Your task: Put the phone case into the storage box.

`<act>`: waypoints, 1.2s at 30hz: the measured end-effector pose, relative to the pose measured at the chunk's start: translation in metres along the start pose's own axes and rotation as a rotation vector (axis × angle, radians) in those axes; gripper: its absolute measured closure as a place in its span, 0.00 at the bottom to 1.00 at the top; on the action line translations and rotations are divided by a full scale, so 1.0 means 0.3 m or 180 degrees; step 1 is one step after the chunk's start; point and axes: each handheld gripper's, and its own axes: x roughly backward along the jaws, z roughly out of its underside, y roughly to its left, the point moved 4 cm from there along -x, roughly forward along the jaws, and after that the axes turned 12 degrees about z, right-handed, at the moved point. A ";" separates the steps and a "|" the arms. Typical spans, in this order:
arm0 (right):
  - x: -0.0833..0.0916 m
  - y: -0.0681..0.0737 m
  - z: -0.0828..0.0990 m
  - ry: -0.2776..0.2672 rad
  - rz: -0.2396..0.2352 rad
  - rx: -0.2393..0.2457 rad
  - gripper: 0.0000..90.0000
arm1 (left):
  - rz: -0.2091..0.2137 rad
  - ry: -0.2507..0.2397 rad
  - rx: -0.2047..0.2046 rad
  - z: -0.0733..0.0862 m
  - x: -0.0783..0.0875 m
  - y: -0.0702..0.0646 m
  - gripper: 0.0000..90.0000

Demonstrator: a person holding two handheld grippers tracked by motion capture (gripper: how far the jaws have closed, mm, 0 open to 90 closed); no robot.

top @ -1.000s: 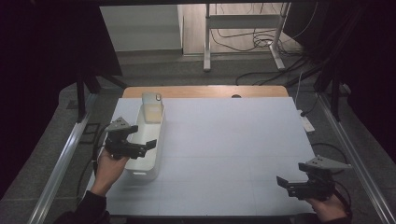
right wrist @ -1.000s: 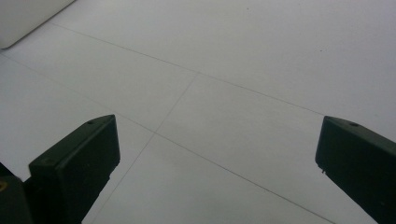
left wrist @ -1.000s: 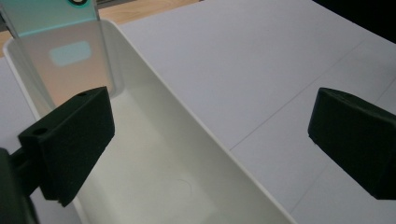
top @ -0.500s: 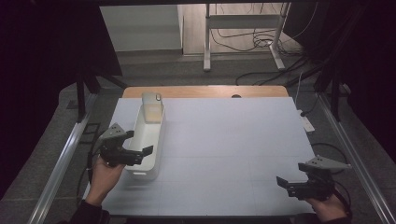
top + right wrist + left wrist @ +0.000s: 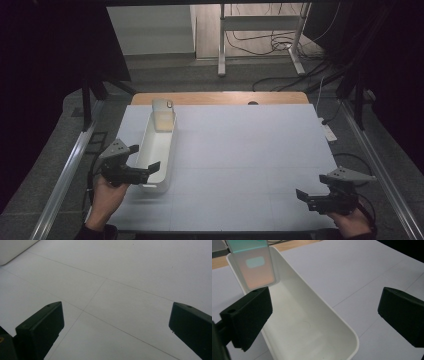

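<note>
A long white bin point(image 5: 156, 150) lies on the left of the table, its length running away from me. A flat rectangular item point(image 5: 163, 119), pale green on top and peach below, leans upright against the bin's far end. My left gripper point(image 5: 144, 158) is open at the bin's near end, one jaw on each side of it and nothing held. In the left gripper view the item point(image 5: 254, 267) stands at the far end of the bin point(image 5: 312, 325), and the left gripper point(image 5: 324, 315) is wide open. My right gripper point(image 5: 303, 197) is open and holds nothing near the front right edge.
A pale mat point(image 5: 250, 150) covers the table, with a strip of wood point(image 5: 225, 98) showing at the far edge. Metal rails run along both sides. In the right gripper view the right gripper point(image 5: 115, 327) hangs over bare mat, with the bin's corner point(image 5: 10, 250) at top left.
My left gripper has drawn back a little toward me and to the left along the bin's near end. The right gripper has stayed put.
</note>
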 end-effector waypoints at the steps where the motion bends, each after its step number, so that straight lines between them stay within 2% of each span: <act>1: 0.000 0.000 0.000 0.0001 -0.0002 -0.0001 0.00 | -0.0003 -0.0002 0.0001 0.003 0.003 -0.001 0.00; 36: -0.001 0.000 0.000 0.0006 0.0000 0.0001 0.00 | -0.0189 -0.0077 0.0162 0.116 0.129 -0.015 0.00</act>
